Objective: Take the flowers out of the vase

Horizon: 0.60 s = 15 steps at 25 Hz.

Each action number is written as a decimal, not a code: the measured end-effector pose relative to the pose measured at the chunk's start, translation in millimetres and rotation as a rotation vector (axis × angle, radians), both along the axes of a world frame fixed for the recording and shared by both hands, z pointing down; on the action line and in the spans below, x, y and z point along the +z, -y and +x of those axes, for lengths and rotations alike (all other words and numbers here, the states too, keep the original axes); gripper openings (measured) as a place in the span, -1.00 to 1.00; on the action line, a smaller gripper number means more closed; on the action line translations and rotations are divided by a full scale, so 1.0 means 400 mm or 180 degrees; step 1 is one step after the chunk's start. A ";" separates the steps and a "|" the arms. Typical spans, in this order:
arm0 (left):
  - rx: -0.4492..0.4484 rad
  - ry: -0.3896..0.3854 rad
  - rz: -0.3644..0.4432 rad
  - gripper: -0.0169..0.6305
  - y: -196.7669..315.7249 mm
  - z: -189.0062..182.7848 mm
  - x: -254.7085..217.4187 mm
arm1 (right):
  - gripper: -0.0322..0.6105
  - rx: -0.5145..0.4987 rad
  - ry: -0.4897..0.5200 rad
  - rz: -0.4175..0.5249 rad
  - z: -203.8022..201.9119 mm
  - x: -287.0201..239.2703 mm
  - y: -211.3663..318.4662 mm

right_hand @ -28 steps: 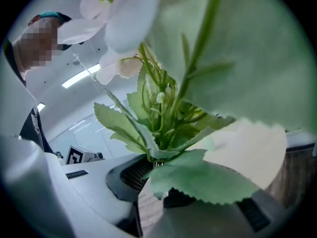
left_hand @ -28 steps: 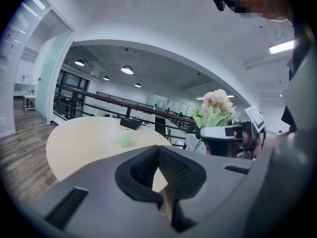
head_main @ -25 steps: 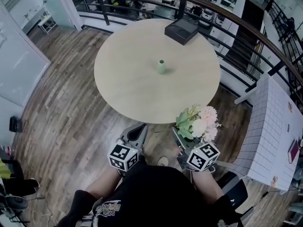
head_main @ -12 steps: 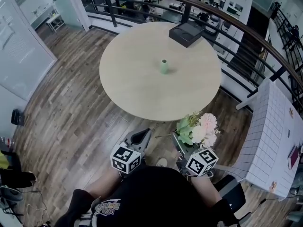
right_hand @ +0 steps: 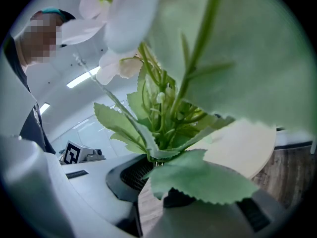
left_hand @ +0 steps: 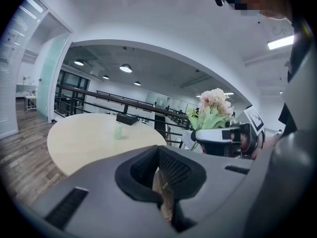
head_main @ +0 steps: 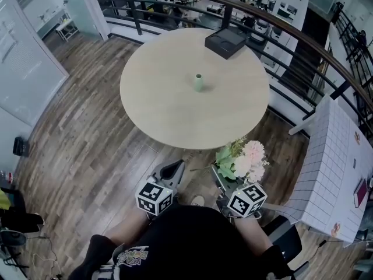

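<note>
**A:** Where's the bunch of pink and cream flowers with green leaves [head_main: 242,158] at?

**B:** Out of the small pale green vase [head_main: 199,83], which stands alone in the middle of the round beige counter [head_main: 157,115]. The bunch is off the counter's near edge, over the wooden floor [head_main: 87,156], with the right tool [head_main: 223,181] pinching its stems.

**A:** Can you actually see the pinch?

**B:** Kinda. In the right gripper view the green stems [right_hand: 157,133] drop between the jaws, but a big toothed leaf [right_hand: 198,180] covers the contact itself. In the head view the blooms hide that tool's tips.

**A:** Left tool [head_main: 173,169]?

**B:** Pressed together, nothing in it.
</note>
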<state>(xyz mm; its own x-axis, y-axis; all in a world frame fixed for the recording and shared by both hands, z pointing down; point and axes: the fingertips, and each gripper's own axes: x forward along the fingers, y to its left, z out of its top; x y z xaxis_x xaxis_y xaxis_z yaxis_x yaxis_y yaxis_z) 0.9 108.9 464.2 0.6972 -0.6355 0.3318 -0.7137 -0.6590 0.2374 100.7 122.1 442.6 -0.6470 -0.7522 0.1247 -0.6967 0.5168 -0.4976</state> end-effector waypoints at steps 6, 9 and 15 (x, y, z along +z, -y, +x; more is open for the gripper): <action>0.0022 0.0001 0.0000 -0.93 -0.028 -0.008 -0.002 | -0.67 0.0001 0.0001 0.0001 -0.013 0.000 -0.026; 0.0020 -0.0005 -0.0008 -0.93 -0.002 -0.001 -0.012 | -0.67 -0.0017 -0.0007 -0.0007 -0.007 -0.006 0.001; 0.0050 -0.0027 -0.0008 -0.93 0.006 0.016 -0.002 | -0.67 -0.0002 -0.0016 -0.0015 0.002 0.004 0.011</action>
